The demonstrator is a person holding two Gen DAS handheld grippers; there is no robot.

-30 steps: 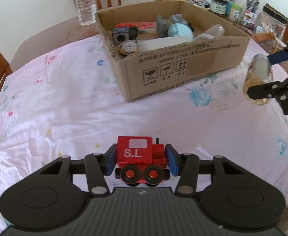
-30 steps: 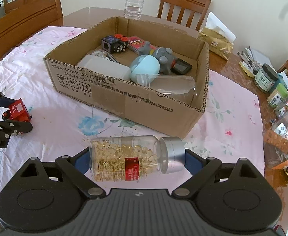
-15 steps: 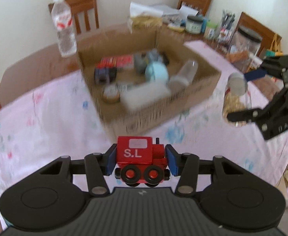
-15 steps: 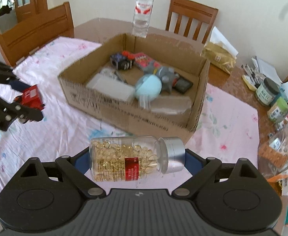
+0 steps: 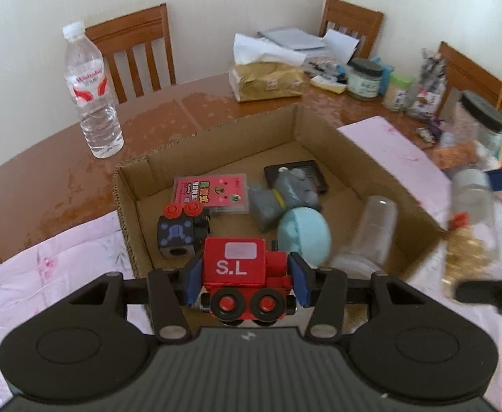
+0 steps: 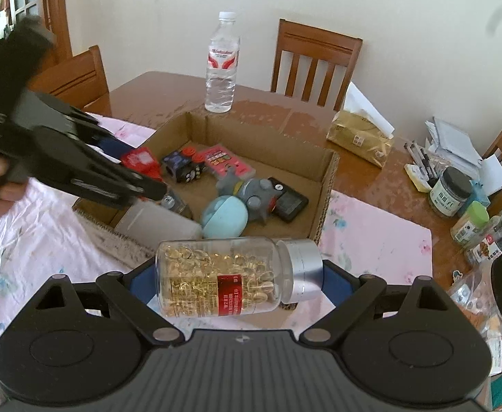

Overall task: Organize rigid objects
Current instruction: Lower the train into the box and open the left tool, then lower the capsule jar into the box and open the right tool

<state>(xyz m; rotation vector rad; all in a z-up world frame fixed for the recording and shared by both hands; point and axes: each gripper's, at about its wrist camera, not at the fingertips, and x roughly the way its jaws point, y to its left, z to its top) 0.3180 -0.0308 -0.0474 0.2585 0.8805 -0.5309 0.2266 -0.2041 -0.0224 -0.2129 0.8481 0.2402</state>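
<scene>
My left gripper (image 5: 244,283) is shut on a red toy train (image 5: 246,278) marked "S.L", held above the near left part of the open cardboard box (image 5: 381,168). In the right wrist view the same left gripper (image 6: 148,185) hangs over the box (image 6: 326,185) with the red train (image 6: 141,161) in it. My right gripper (image 6: 230,281) is shut on a clear bottle of golden capsules (image 6: 223,276) with a silver cap, lying sideways just before the box's near wall. That bottle (image 5: 467,230) shows blurred at the right of the left wrist view.
Inside the box lie a black cube toy (image 5: 179,230), a pink card pack (image 5: 213,194), a grey mouse figure (image 5: 285,199), a pale blue egg (image 5: 304,235) and a clear jar (image 5: 371,237). A water bottle (image 5: 91,92) stands behind it. Jars, pens and a tissue pack (image 6: 361,137) crowd the right side.
My left gripper carried the red train forward from over the pink cloth to above the box. The right gripper rose a little toward the box with the capsule bottle.
</scene>
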